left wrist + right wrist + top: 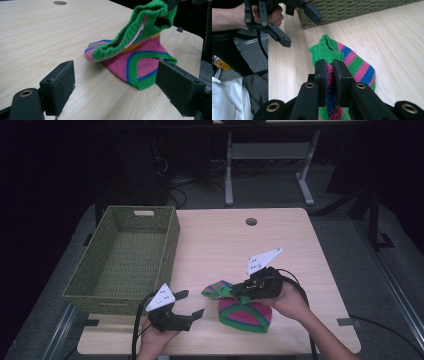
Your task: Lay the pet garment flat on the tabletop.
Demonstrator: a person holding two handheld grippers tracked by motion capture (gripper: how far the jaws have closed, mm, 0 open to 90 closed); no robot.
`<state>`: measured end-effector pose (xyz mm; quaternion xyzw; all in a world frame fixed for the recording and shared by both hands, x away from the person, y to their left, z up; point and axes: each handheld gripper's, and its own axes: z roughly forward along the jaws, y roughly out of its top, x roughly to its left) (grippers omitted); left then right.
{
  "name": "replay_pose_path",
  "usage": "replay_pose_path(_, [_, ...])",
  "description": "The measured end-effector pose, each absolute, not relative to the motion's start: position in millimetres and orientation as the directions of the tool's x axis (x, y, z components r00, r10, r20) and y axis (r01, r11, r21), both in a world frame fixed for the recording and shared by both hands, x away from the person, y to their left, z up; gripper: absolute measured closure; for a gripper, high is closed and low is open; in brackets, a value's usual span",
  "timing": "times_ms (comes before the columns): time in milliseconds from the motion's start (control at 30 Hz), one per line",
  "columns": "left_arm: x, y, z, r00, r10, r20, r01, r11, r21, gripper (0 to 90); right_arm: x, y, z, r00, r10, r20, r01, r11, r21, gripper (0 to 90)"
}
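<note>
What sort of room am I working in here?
Probably a lab or workshop: a plain wooden desk with a cable hole, grey carpet, loose cables and another desk's metal legs behind.

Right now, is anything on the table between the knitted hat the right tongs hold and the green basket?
Only the left tongs, open, hover near that path. Otherwise bare table lies between the knitted hat, pinched by the right tongs, and the basket.
</note>
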<state>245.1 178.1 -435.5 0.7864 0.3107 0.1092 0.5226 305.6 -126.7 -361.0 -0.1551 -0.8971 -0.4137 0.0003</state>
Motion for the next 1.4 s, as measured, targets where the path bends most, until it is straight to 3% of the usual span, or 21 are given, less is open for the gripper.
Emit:
replay_pose_path(533, [263.0,154.7,-440.0,0.796,0.592,-0.124,0.379,-0.329,0.865,24.4,305.9,-136.8,-340.0,-0.963,0.245,0.116,0.246,0.606,0.757,81.7])
replay_pose_path(633, [269.6,150.5,-442.4,0.798,0.588,-0.13,0.382,-0.328,0.864,32.8,307.3,-137.1,-337.1,-0.964,0.236,0.125,0.246,0.602,0.76,81.7])
replay_pose_path(833, [286.1,144.3,-446.5,0.794,0.591,-0.144,0.396,-0.322,0.86,37.3,307.9,-137.8,-334.0,-0.966,0.221,0.136,0.245,0.601,0.761,81.6])
replay_pose_path(900, [288.9,143.1,-446.8,0.798,0.585,-0.141,0.394,-0.33,0.858,41.7,308.0,-138.7,-333.6,-0.965,0.222,0.138,0.247,0.6,0.761,81.5])
replay_pose_path(1233, [290.8,143.9,-439.0,0.825,0.546,-0.148,0.363,-0.309,0.879,79.9,313.2,-146.9,-333.7,-0.96,0.244,0.14,0.261,0.585,0.768,81.4])
replay_pose_path(1400, [293.4,143.4,-430.2,0.821,0.554,-0.136,0.354,-0.307,0.883,82.5,316.7,-154.9,-334.8,-0.952,0.278,0.127,0.272,0.581,0.767,81.3])
